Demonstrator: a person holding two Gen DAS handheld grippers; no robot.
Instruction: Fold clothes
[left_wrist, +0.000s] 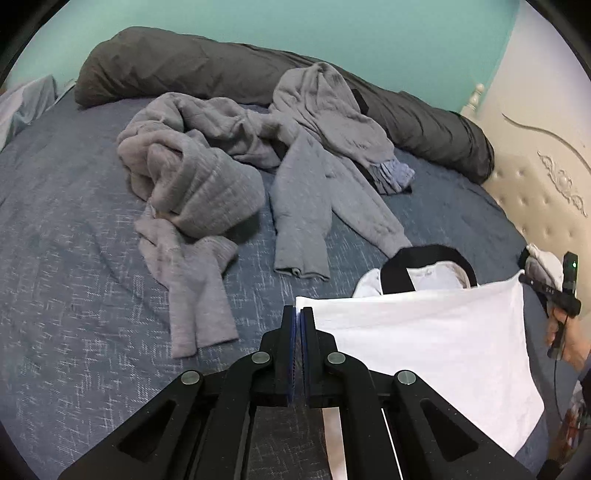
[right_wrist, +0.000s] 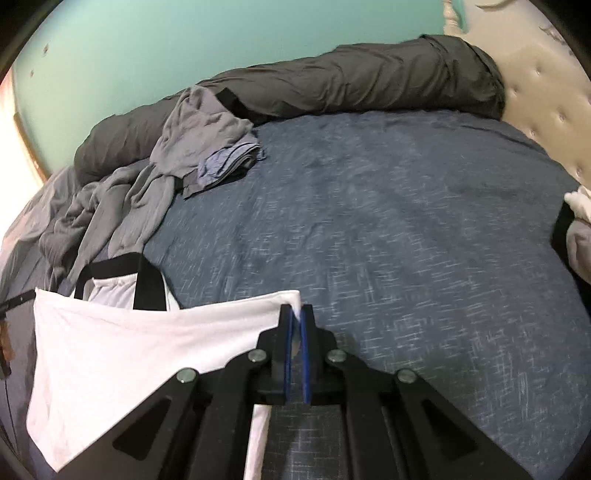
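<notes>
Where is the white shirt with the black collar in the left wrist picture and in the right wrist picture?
Left wrist view: the white shirt is at lower right, a corner pinched in the left gripper.
Right wrist view: the same shirt is at lower left, its other corner pinched in the right gripper.
Shared landmark: the dark grey rolled blanket along the far side of the bed, under the green wall.

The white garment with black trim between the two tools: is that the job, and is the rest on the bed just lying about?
In hand:
- white cloth garment with black trim, corners pinched by left gripper and right gripper

Lying about:
- heap of crumpled grey clothes, perhaps next for folding
- long dark grey rolled duvet
- blue flecked bed sheet
</notes>
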